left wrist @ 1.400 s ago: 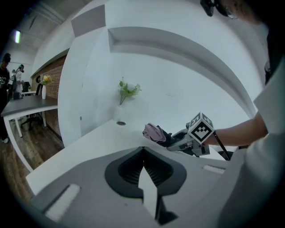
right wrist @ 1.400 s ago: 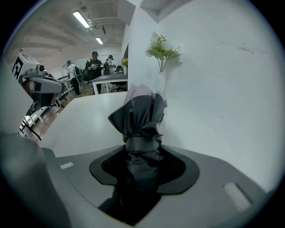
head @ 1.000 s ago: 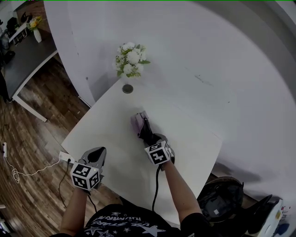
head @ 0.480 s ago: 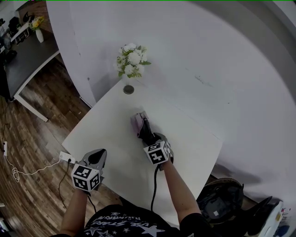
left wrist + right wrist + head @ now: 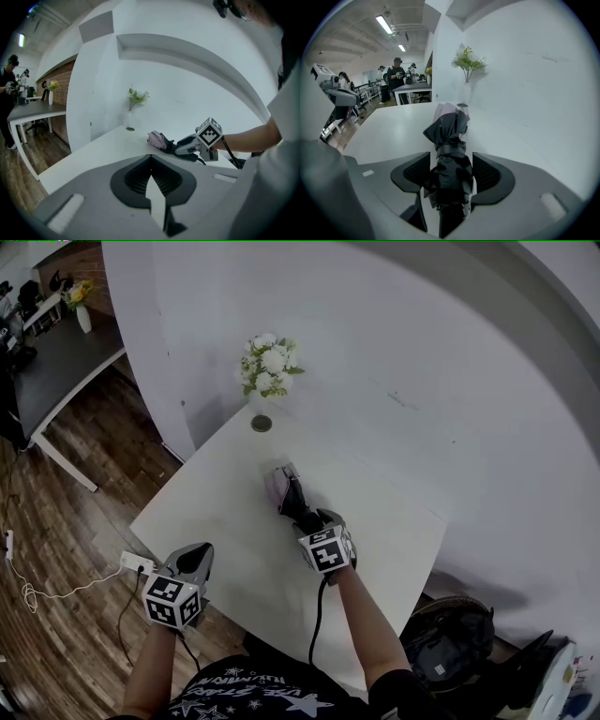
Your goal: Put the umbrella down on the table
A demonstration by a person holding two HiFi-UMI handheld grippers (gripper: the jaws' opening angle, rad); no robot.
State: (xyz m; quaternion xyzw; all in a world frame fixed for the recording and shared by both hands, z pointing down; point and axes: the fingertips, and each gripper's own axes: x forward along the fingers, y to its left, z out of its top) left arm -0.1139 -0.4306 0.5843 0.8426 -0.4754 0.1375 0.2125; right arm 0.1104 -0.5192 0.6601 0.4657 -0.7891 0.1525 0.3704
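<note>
A folded black umbrella (image 5: 284,493) with a pink end lies on the white table (image 5: 206,502), pointing toward the wall. My right gripper (image 5: 305,517) stands over its near end. In the right gripper view the umbrella (image 5: 449,140) lies between the two pads, and the jaws of that gripper (image 5: 451,169) are opening around it. My left gripper (image 5: 194,557) hangs off the table's near left edge, shut on nothing. In the left gripper view its jaws meet (image 5: 151,187), with the umbrella (image 5: 158,139) and the right gripper (image 5: 190,144) beyond them.
White flowers in a clear vase (image 5: 267,369) stand at the table's far corner against the wall. A power strip (image 5: 138,563) and cable lie on the wooden floor at left. A dark desk (image 5: 56,357) is further left, a dark bag (image 5: 448,643) at lower right. People (image 5: 396,71) stand far off.
The left gripper has drifted slightly by the table's near edge. The right gripper stays over the umbrella, which lies in the same place on the table.
</note>
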